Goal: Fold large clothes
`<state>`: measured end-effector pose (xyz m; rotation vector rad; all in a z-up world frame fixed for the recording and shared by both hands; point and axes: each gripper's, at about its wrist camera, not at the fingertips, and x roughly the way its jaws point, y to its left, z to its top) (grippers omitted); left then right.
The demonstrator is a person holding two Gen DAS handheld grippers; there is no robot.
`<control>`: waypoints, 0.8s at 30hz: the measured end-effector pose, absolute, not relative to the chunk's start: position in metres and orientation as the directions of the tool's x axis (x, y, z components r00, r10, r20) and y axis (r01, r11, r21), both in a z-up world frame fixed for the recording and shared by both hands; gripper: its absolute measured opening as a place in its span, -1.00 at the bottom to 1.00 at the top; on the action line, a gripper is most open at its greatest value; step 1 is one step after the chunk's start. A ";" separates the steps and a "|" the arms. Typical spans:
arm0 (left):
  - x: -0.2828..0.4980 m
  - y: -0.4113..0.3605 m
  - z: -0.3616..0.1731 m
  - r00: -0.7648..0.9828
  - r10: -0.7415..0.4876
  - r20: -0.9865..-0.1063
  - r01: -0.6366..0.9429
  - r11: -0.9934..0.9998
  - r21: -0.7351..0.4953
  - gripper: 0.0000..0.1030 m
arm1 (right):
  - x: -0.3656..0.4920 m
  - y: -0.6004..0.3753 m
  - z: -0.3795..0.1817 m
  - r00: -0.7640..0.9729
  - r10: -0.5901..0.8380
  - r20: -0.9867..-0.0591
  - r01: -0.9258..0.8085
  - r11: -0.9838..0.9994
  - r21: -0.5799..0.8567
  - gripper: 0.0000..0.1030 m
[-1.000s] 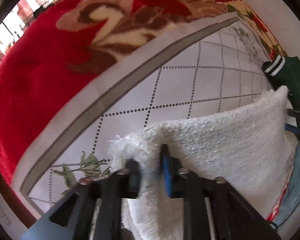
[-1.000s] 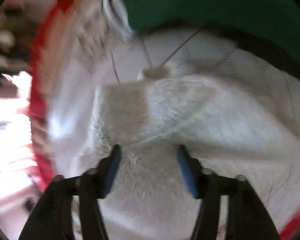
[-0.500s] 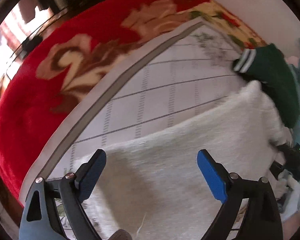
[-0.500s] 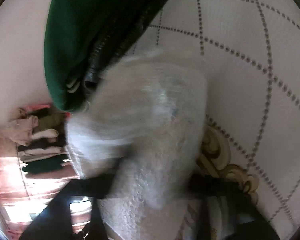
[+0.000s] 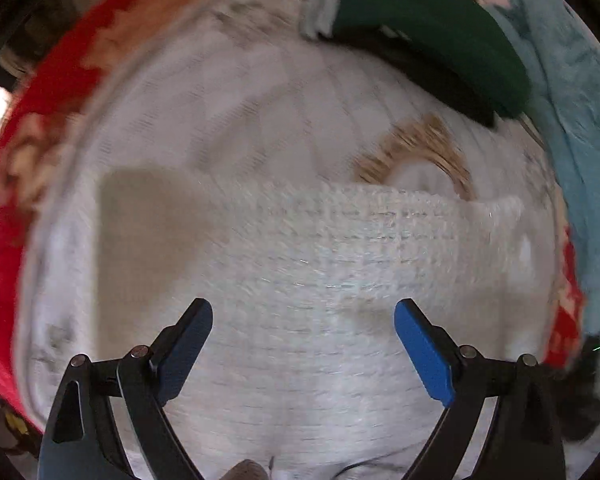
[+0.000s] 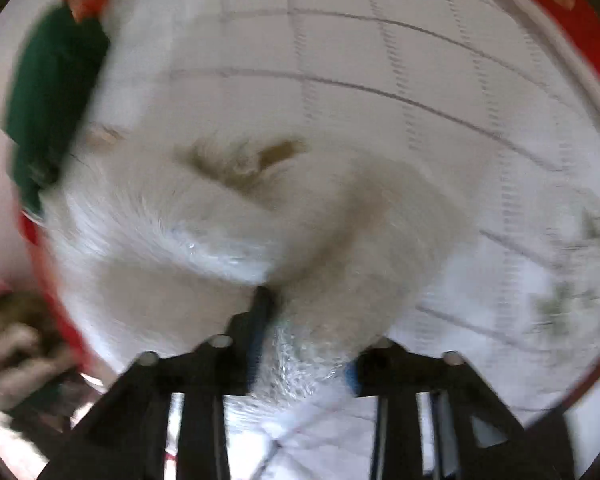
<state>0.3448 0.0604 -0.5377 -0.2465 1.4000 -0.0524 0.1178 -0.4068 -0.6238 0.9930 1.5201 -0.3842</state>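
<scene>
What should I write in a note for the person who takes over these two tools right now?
Left tool: open, above the white fluffy garment, holding nothing.
Right tool: shut on a bunch of the same garment.
The garment lies partly folded on the white quilted sheet; a green garment lies at the sheet's edge.
Left: finish the fold, smooth it. Images are blurred, so check the grip.

no readable text, labels, brands or numbers in either blurred wrist view

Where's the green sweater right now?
In the left wrist view, the green sweater lies at the top right, beyond the white fluffy garment, beside the light blue cloth.
</scene>
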 end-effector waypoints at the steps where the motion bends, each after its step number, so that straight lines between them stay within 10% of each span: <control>1: 0.346 0.052 -0.541 0.163 -0.191 -0.968 -0.102 0.973 -0.209 0.81 | 0.116 -0.409 -0.622 0.072 0.376 -0.924 0.747 0.594 0.300 -0.16; 13: 0.378 0.011 -0.600 0.067 -0.089 -0.994 -0.078 0.992 -0.095 1.00 | 0.196 -0.351 -0.497 0.112 0.278 -0.954 0.369 0.880 0.300 -0.29; 19: 0.376 0.018 -0.597 0.072 -0.117 -0.990 -0.102 0.987 -0.124 1.00 | 0.261 -0.329 -0.616 -0.062 0.255 -0.965 0.368 0.905 0.215 -0.94; 24: 0.374 0.024 -0.589 0.091 -0.145 -0.985 -0.111 0.982 -0.155 1.00 | 0.293 -0.329 -0.653 -0.128 0.278 -0.952 0.381 0.900 0.212 -1.00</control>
